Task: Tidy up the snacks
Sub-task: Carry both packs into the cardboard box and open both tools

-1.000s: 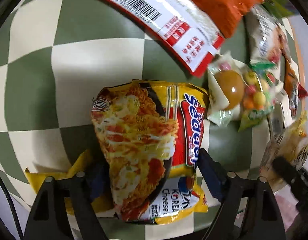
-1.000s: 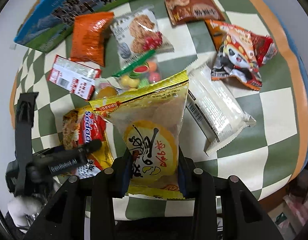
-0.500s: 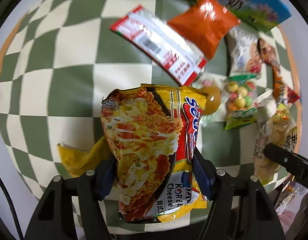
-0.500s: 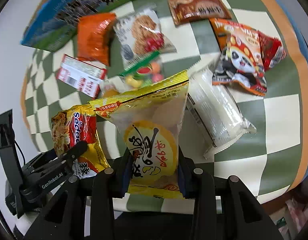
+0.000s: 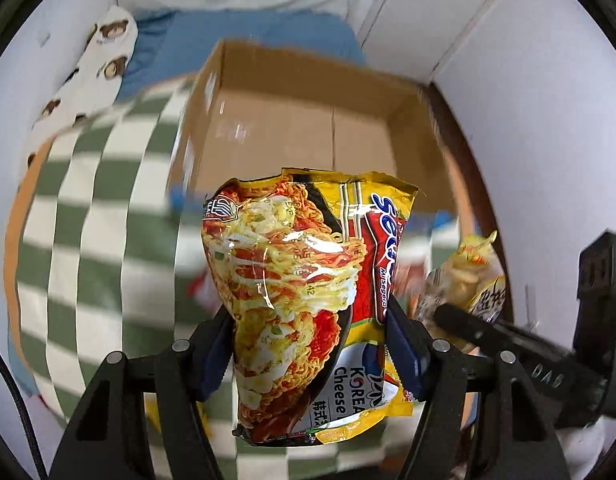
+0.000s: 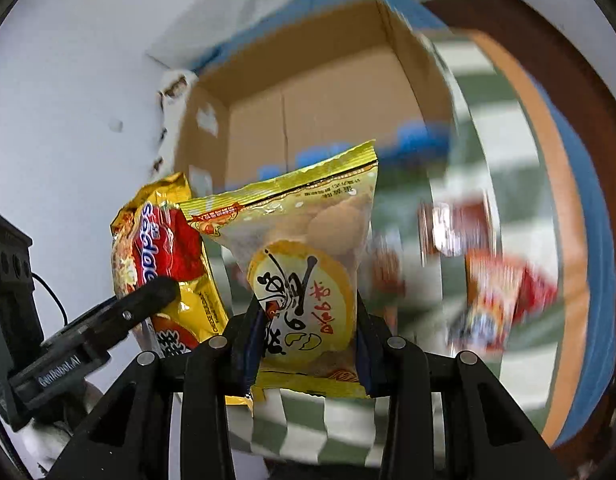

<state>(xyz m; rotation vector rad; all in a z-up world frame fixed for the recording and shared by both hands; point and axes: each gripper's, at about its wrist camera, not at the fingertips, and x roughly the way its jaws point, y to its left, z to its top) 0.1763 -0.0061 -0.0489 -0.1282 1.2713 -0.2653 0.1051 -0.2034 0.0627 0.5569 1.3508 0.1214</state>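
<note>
Above checkered table [image 5: 88, 208], both packets carried toward open cardboard box [image 5: 292, 120].
Left gripper [image 5: 308, 344] clamped on noodle packet [image 5: 304, 292], right gripper [image 6: 308, 344] clamped on yellow snack bag [image 6: 304, 268], long axes upright, both off the table; box straight ahead and beyond, empty as far as visible, roughly equally near both.

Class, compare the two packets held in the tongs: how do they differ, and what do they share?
The noodle packet shows a printed noodle photo with red lettering; the egg-snack packet is partly clear, with a yellow round label. The noodle packet is in the left tongs, the egg-snack packet in the right. Both are yellow-edged and upright.
</note>
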